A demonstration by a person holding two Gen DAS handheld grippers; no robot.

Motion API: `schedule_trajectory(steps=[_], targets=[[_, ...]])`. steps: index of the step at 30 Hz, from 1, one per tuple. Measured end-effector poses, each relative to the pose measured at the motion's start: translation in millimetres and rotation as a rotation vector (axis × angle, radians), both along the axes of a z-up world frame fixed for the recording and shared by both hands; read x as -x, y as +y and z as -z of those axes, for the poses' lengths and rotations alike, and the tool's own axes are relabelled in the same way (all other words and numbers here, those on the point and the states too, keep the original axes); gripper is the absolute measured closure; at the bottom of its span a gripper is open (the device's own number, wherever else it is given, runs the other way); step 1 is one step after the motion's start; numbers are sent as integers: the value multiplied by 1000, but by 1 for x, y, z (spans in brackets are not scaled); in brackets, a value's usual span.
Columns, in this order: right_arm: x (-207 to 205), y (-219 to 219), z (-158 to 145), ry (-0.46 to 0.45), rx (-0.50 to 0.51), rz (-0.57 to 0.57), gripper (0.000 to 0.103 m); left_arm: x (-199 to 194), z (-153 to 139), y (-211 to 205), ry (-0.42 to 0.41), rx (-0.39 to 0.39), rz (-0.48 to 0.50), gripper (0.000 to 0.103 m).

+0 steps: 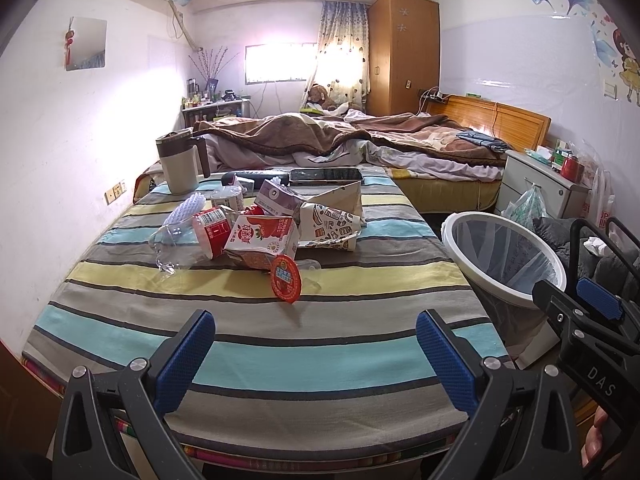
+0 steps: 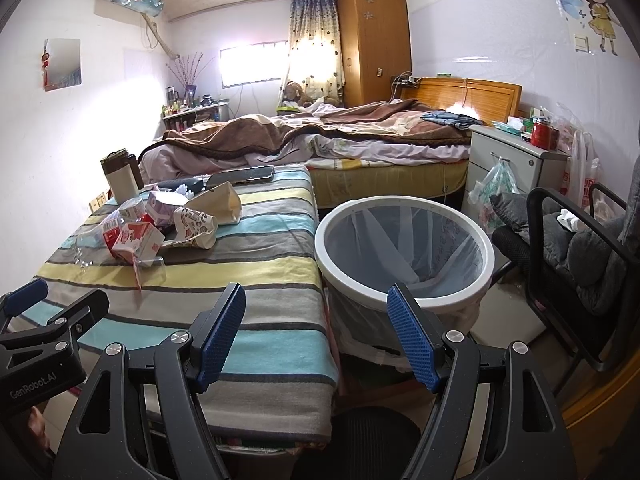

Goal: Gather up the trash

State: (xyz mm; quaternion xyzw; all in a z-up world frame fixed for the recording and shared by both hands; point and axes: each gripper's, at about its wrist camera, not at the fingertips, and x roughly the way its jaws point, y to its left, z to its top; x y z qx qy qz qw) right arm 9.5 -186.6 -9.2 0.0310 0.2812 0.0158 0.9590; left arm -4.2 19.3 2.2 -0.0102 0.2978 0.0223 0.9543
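Grippers: left gripper (image 1: 316,354), right gripper (image 2: 318,334), both open; 2 cartons (image 1: 262,238); 1 bin (image 2: 404,252).

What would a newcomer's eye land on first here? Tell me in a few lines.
First, the heap of trash on the striped table: a red and white drink carton, a crushed paper cup and a red round lid nearest the camera. Next, the white bin beside the table's right edge, lined with a bag and open. Both grippers, left and right, are open and hold nothing.
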Motion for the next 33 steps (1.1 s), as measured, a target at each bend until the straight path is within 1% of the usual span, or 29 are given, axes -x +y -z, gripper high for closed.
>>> schedule_trajectory(steps=[16,19,21,23,27,29,31,33], targets=[[1,0,0,0,2,-1,28,1,-2,5,2,2,-4,1],[-1,1,1,6,-1,-4,28,-1,2,7,9,3,1,1],[-4,4,2,17,-3,-8,28,-5,4,14,24,-2,-3,1],[-9,9,3,25,-2,-26,28,-8,6,23,19,-15,-17,1],[-23,29,7,32,15,-74,28,-19,10,48,41,-24,-56,2],[-33,40,10,42,16,-103,28,-26,11,68,41,-18,-81,2],[-45,49,15,64,-4,-136,28,-35,13,86,44,-12,-105,2],[-55,59,19,94,-24,-167,28,-44,16,102,63,-5,-123,2]])
